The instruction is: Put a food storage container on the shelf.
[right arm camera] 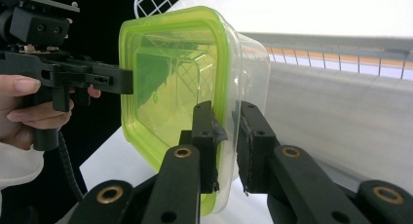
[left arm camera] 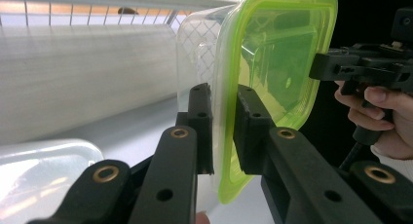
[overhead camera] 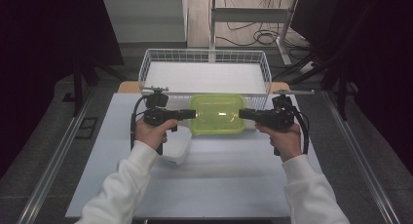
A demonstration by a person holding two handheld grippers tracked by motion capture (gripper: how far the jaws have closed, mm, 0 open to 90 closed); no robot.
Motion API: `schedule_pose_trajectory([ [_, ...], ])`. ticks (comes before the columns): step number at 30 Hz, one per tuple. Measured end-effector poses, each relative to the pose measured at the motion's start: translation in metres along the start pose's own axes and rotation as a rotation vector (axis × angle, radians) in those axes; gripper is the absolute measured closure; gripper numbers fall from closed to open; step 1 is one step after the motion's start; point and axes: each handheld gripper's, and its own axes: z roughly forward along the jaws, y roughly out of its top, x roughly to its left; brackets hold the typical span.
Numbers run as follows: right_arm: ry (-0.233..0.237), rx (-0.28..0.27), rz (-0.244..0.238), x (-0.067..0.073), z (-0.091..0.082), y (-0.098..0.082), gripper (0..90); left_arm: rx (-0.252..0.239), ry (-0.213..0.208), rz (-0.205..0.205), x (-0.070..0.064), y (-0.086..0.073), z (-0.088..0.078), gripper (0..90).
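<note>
Lidded container (overhead camera: 217,114) lies lid-up, long axis left–right — tongs gripping both ends.

Clear container with green lid, held at both short ends.

The container (overhead camera: 217,114) is a clear plastic box with rounded corners and a translucent lime-green lid (left arm camera: 272,63) fitted on. It sits level, just in front of the white wire basket (overhead camera: 204,58) and against its front wall. The left tool (overhead camera: 191,114) and right tool (overhead camera: 242,113) each clamp the lid rim at opposite ends.
</note>
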Motion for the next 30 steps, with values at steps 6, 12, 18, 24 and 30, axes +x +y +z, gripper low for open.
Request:
schedule_pose_trajectory([
  [6,-0.007,-0.017,-0.015,0.004,-0.004,0.012,78.5,-0.012,-0.008,0.021,-0.003,0.012,-0.004,79.9],
  [12,-0.006,-0.032,-0.026,0.005,-0.005,0.024,78.3,-0.020,-0.008,0.046,-0.003,0.027,-0.006,80.1],
  [18,-0.010,-0.046,-0.027,0.005,-0.002,0.040,78.4,-0.024,0.010,0.064,-0.003,0.044,-0.008,80.1],
  [24,-0.020,-0.040,-0.043,0.004,0.006,0.055,78.4,-0.033,0.008,0.048,0.007,0.055,-0.010,80.1],
  [30,-0.014,-0.040,-0.026,0.004,0.016,0.063,78.5,-0.045,0.018,0.050,0.012,0.064,-0.014,80.1],
])
